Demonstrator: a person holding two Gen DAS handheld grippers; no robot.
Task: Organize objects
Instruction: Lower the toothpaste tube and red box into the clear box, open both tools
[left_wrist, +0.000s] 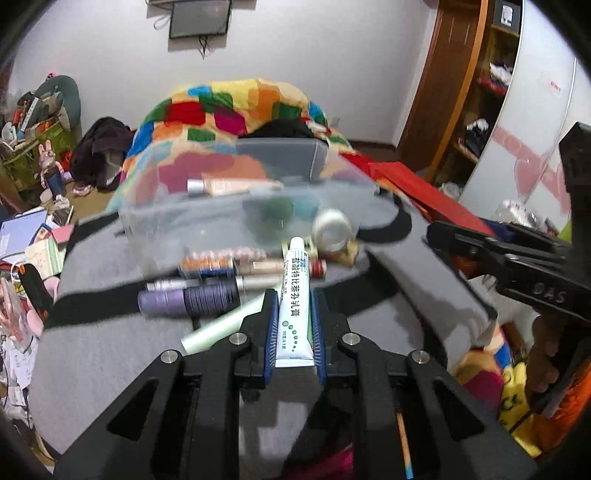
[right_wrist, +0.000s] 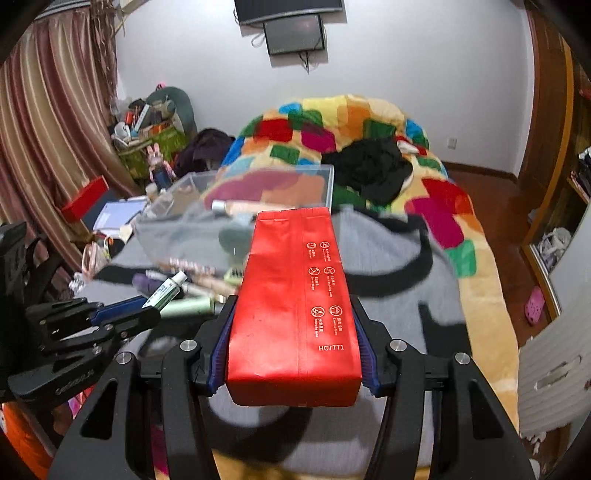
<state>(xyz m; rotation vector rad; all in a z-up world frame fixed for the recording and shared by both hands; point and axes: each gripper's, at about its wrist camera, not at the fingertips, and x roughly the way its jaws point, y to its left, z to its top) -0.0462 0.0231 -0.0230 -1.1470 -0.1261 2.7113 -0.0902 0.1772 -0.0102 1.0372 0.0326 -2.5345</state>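
Grey fabric with black bands (left_wrist: 110, 354) covers the bed where a clear plastic bin (right_wrist: 258, 192) stands, a beige cosmetic tube (left_wrist: 229, 186) and blurred green shapes lying inside it and a patchwork blanket (right_wrist: 332, 122) heaped behind it. Just in front of the bin, the left gripper (left_wrist: 293, 325) is clamped on a white ointment tube (left_wrist: 294, 295), its long axis running along the fingers and its cap toward the bin, above purple thread spools (left_wrist: 188, 301) scattered there. Right of that, the right gripper (right_wrist: 293, 347) squeezes a red paper packet (right_wrist: 291, 306) lengthwise, far end at the bin's near wall.
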